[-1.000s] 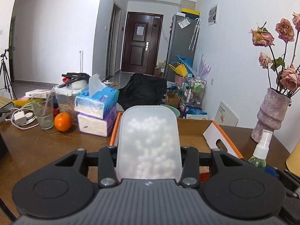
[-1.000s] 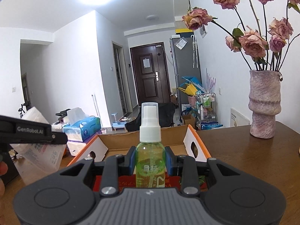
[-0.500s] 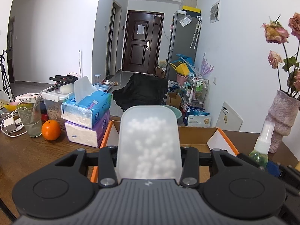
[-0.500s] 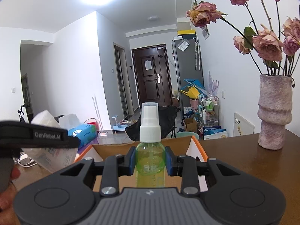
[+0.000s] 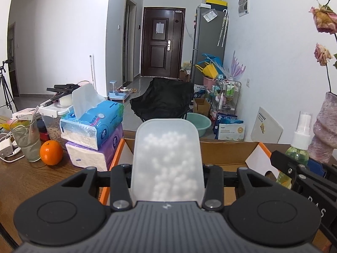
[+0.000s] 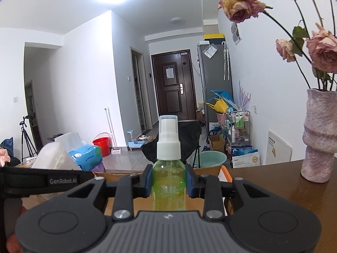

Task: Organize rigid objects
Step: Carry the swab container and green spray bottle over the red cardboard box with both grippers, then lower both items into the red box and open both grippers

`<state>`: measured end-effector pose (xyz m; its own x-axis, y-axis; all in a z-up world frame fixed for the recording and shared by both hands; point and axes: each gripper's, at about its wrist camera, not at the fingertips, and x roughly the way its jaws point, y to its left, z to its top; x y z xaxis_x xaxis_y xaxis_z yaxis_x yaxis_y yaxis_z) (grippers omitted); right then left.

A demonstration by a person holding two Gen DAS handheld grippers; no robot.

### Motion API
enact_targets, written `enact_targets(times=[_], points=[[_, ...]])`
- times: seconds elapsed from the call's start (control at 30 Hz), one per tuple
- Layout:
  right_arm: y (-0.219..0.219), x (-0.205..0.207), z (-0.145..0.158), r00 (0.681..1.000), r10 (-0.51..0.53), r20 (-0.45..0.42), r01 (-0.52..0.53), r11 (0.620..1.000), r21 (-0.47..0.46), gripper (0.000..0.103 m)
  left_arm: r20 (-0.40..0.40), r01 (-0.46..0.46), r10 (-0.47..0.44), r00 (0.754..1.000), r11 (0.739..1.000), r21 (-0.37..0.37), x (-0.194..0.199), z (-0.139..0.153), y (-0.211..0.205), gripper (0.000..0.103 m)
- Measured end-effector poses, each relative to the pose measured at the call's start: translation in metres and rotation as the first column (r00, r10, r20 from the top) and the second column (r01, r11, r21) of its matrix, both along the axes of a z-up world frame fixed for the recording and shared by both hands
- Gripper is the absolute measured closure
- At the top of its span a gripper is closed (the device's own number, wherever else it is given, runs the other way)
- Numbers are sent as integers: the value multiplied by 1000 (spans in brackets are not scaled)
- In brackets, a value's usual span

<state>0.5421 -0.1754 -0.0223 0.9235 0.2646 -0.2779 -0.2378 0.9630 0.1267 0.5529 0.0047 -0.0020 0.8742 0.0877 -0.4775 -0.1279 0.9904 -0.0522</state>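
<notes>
So the left gripper clamped a frosted tub over the open cardboard box; right gripper squeezed a spray bottle above its near rim.

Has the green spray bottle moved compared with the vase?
Yes. The spray bottle has shifted left, away from the vase, over the box.

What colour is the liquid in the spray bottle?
Yellowish green, under a white pump top; the spray bottle shows best in the right wrist view.
</notes>
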Motion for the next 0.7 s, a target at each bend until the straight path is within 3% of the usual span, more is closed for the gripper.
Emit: enact_targets(times=[0.53,0.6,0.63,0.67,0.7], points=[[3,36,-18,996,9,-93,-14,999,-51,73,-71,-19,22,997,999,42,30,-23,10,61],[3,41,-21,991,3,-137,-13,998,-68,72,-80,-19,22,997,999,41,29,-24,12,37],[2,43,-23,988,-3,-156,-10,997,-76,67,-74,-27,30,997,999,43,27,-23,13,28],[2,44,-25,986,-14,-168,-1,996,-86,45,-66,-41,44,997,998,46,26,-22,14,11],[1,46,-26,984,-33,-178,16,995,-97,29,-51,-59,61,997,997,50,23,-20,15,2]])
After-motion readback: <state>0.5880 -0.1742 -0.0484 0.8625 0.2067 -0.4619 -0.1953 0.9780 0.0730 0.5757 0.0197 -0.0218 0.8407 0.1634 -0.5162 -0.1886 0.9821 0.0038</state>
